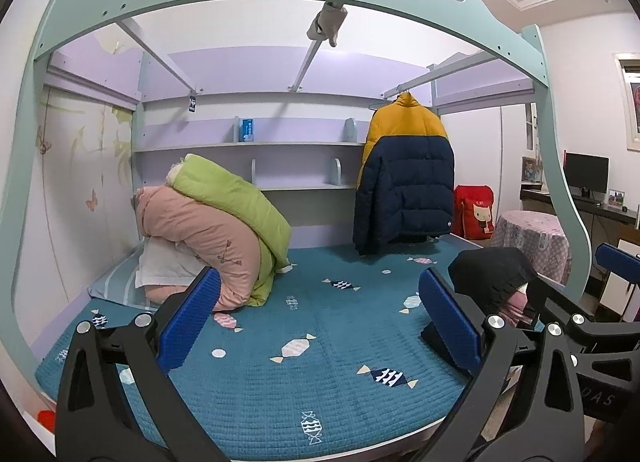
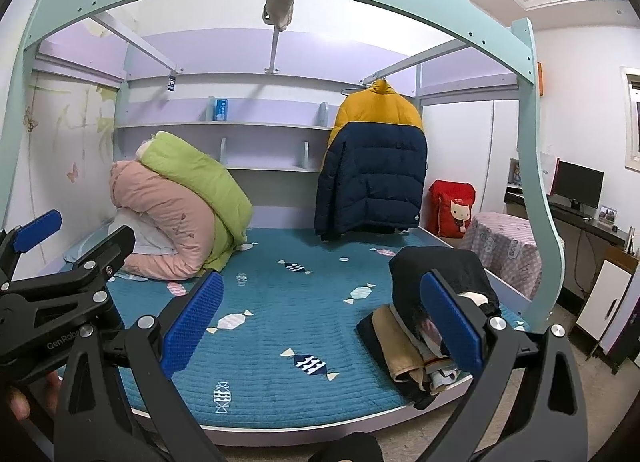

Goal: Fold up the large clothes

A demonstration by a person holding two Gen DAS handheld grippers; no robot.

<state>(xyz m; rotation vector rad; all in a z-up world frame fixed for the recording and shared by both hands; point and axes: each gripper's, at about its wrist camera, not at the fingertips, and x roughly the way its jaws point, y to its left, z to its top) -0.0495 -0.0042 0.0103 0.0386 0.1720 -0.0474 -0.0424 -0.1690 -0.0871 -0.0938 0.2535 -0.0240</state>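
The puffer jacket (image 1: pixel 404 178), yellow across the shoulders and navy below, hangs on a hanger from the rail (image 1: pixel 416 84) at the far right of the bed (image 1: pixel 320 382), its hem just above the teal quilted cover. It hangs upright, long axis vertical, collar up; it seems to show its back, though the fisheye makes that hard to confirm. One sleeve droops down the left edge, lower than the hem.

Both grippers are held back at the near edge of the bed, well apart from the jacket. The left gripper (image 1: pixel 320 330) has its blue pads spread wide and holds nothing; the right gripper (image 2: pixel 324 326) is likewise wide and empty.

The jacket will likely feel light but bulky and springy, with a slick shell that slides under the pads. A firm pinch at the shoulder seams or collar should hold better than the puffed body. A heap of dark and tan clothes (image 2: pixel 420 326) lies at the bed's near right corner.
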